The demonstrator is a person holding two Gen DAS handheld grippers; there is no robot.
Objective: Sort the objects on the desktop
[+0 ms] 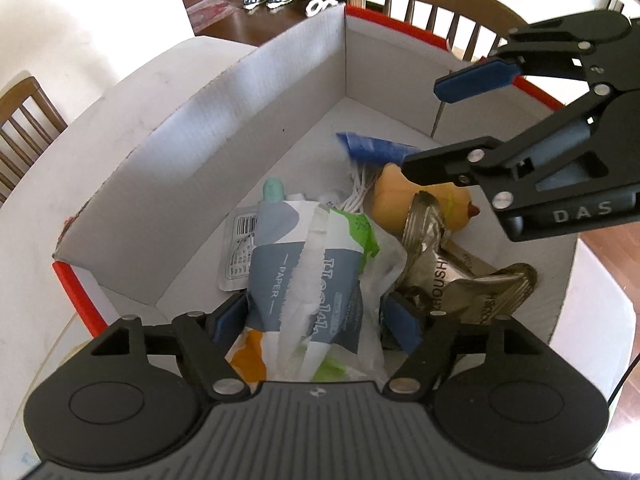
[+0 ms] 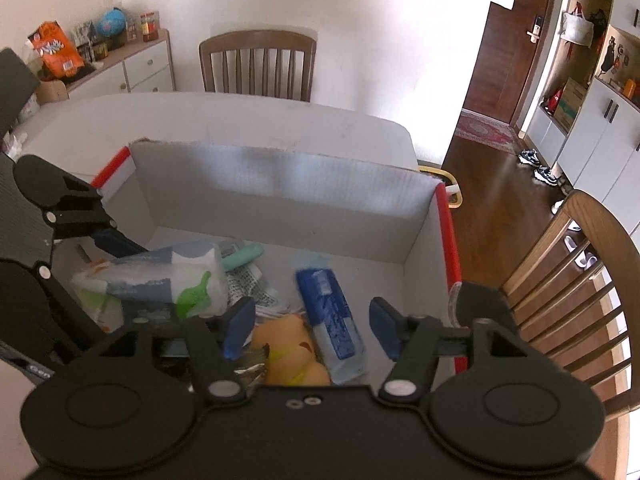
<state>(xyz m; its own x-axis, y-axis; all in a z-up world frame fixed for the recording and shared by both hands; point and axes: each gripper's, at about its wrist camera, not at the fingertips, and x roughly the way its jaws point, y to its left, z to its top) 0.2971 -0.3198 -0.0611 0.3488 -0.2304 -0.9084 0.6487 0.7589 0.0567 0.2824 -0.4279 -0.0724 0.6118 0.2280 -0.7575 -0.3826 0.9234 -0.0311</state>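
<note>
A cardboard box [image 1: 280, 92] with white walls and red edges holds the sorted items. A tissue pack [image 1: 304, 272] printed "PAPER" lies in it between the fingers of my left gripper [image 1: 316, 322], whose pads stand a little off its sides. Beside it are a crumpled gold wrapper [image 1: 452, 276], a yellow duck toy [image 1: 400, 200], a blue packet [image 1: 372, 148], a mint-green item [image 1: 273, 190] and a white cable [image 1: 360, 196]. My right gripper [image 2: 312, 328] hangs open over the duck toy [image 2: 288, 344] and blue packet [image 2: 332, 312], holding nothing. The tissue pack [image 2: 168, 280] rests at the box's left.
The box [image 2: 280, 184] stands on a white table [image 2: 240, 120]. Wooden chairs stand at the far side [image 2: 258, 64] and at the right [image 2: 572, 280]. A cabinet [image 2: 132, 68] with snacks is at the back left; wooden floor and a door lie to the right.
</note>
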